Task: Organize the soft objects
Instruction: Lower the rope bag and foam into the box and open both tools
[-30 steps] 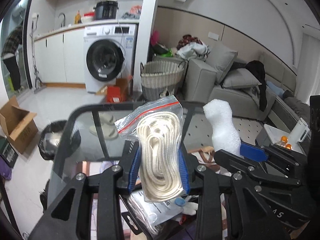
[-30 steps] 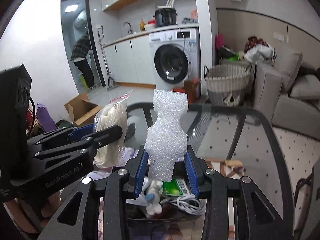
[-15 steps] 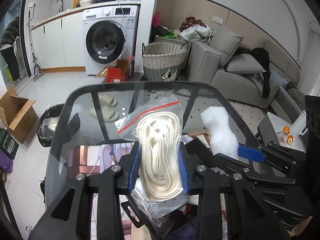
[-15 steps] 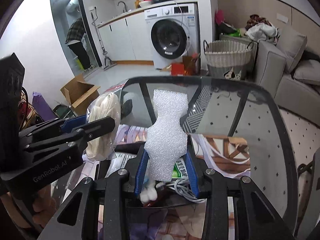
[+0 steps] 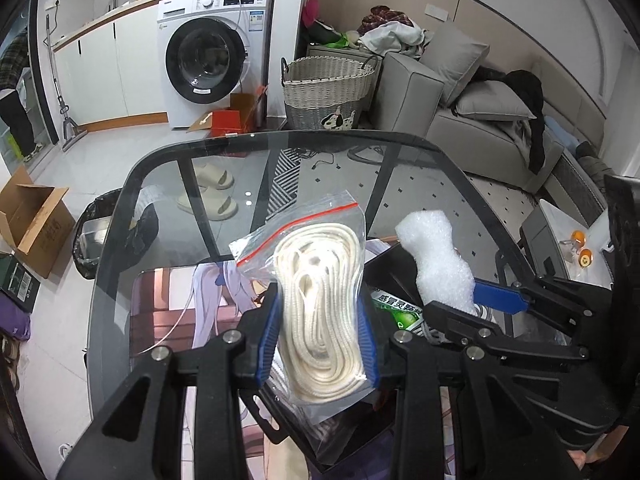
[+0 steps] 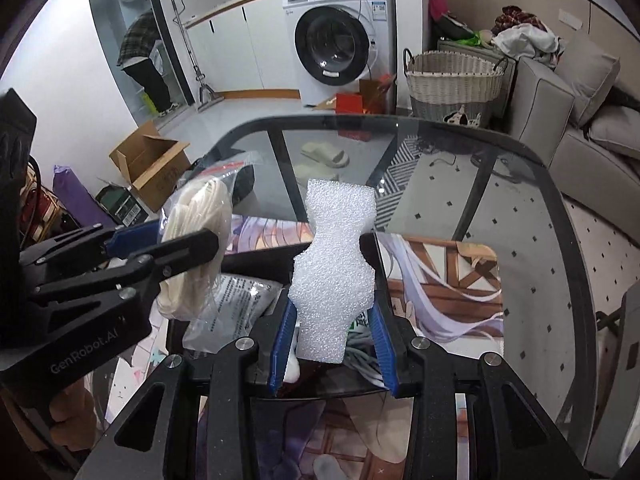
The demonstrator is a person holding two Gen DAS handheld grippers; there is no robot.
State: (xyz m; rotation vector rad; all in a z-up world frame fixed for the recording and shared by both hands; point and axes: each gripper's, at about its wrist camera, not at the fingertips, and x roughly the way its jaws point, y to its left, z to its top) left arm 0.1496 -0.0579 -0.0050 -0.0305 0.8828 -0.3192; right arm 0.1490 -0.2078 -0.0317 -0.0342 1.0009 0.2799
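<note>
white rope bag pinched in left fingers, foam piece (white) pinched in right fingers

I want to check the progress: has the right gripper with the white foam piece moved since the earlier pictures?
Yes. The right gripper with the white foam piece has come down and tilted toward the glass table; the washing machine now sits higher in its view.

Left claw clamping bagged white rope, right claw gripping foam piece, glass table below
</note>
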